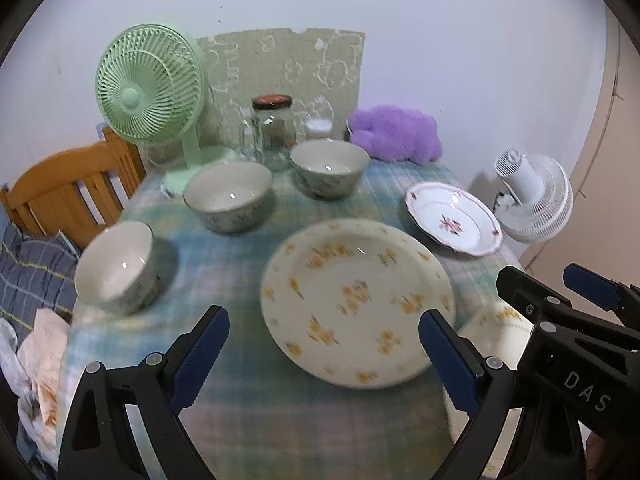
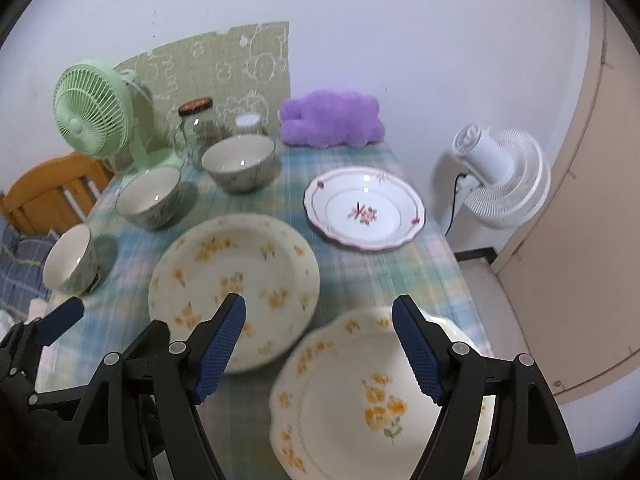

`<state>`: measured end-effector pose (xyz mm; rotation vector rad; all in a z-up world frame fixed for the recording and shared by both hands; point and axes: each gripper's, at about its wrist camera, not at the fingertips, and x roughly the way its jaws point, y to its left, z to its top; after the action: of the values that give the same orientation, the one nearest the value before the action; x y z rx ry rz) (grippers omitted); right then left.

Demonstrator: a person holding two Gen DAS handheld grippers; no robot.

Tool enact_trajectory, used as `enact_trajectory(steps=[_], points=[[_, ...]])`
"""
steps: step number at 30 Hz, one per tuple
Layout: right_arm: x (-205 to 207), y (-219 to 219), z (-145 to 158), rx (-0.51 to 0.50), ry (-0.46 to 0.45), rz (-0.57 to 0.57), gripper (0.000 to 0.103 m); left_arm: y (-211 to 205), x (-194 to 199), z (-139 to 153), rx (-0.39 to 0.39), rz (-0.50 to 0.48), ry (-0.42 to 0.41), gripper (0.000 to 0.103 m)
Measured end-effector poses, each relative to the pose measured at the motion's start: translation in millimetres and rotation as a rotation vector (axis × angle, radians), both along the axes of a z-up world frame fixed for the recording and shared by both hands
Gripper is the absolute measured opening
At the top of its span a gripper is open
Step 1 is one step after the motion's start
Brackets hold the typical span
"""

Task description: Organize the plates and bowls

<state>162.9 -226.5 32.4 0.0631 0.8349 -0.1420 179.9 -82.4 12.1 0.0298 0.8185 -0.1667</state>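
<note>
Three grey-green bowls stand on the checked tablecloth: one at the near left, one in the middle, one at the back. A round cream plate with yellow flowers lies in the centre. A white plate with a pink flower lies at the right. A scalloped yellow-flower plate lies at the near right edge. My left gripper is open above the near table, empty. My right gripper is open above the scalloped plate, empty; it also shows in the left wrist view.
At the back stand a green fan, a glass jar, a smaller jar and a purple plush. A white fan stands off the table's right side. A wooden chair is at the left.
</note>
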Motion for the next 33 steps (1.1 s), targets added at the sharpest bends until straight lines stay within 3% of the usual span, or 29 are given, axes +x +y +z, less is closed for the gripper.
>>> enact_trajectory(steps=[9, 19, 26, 33], points=[[41.8, 10.3, -3.9, 0.007, -0.038, 0.013, 0.079, 7.2, 41.2, -5.5, 0.024, 0.037, -0.058, 0.097], [92.0, -0.5, -52.5, 0.026, 0.047, 0.042, 0.077, -2.4, 84.7, -53.2, 0.061, 0.099, 0.039, 0.088], [112.0, -5.4, -81.2, 0.03, 0.113, 0.052, 0.065, -4.1, 99.6, -77.1, 0.061, 0.102, 0.113, 0.08], [124.8, -9.3, -107.1, 0.046, 0.204, 0.045, 0.056, -1.2, 107.5, -91.5, 0.061, 0.128, 0.156, 0.065]])
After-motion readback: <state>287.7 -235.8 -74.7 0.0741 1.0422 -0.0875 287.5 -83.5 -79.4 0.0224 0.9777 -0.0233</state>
